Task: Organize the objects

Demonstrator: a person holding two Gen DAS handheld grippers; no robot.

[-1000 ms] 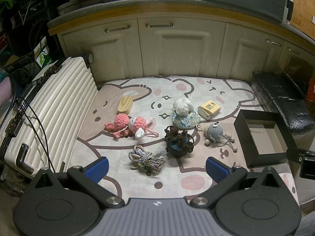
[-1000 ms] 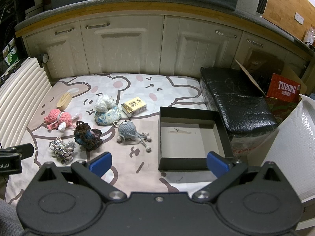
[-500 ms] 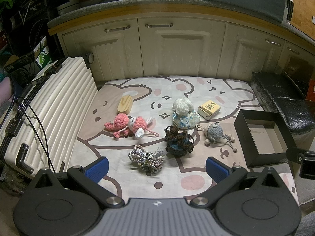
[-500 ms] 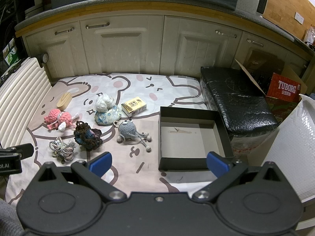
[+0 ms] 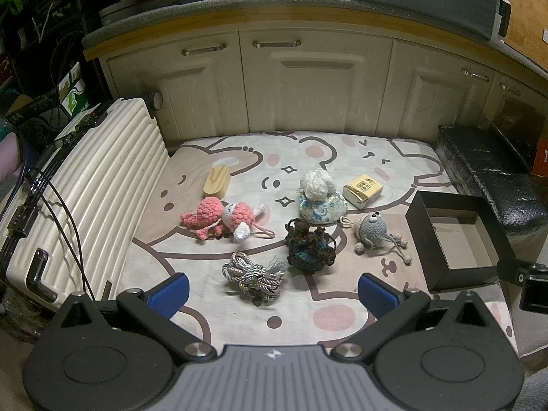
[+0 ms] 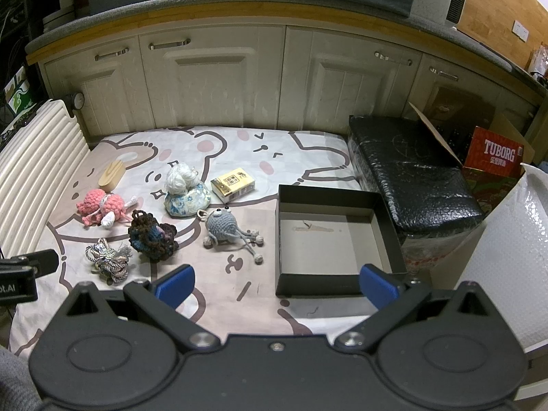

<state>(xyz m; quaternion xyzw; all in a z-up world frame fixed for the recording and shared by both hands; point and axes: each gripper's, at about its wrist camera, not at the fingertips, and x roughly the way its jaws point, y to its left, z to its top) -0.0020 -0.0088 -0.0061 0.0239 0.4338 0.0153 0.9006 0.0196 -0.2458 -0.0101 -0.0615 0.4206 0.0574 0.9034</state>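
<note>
Small objects lie on a cartoon mat: a pink crochet toy, a wooden block, a white yarn ball on a blue floral pouch, a yellow box, a grey crochet octopus, a dark brown-blue crochet piece and a silver cord bundle. An empty black box stands at the mat's right. My left gripper is open and empty, hovering near the cord bundle. My right gripper is open and empty, before the black box's near wall.
A white ribbed suitcase borders the mat on the left. Cream cabinets stand behind. A black wrapped bundle, a red Tuborg carton and a white bubble-wrap bag lie to the right.
</note>
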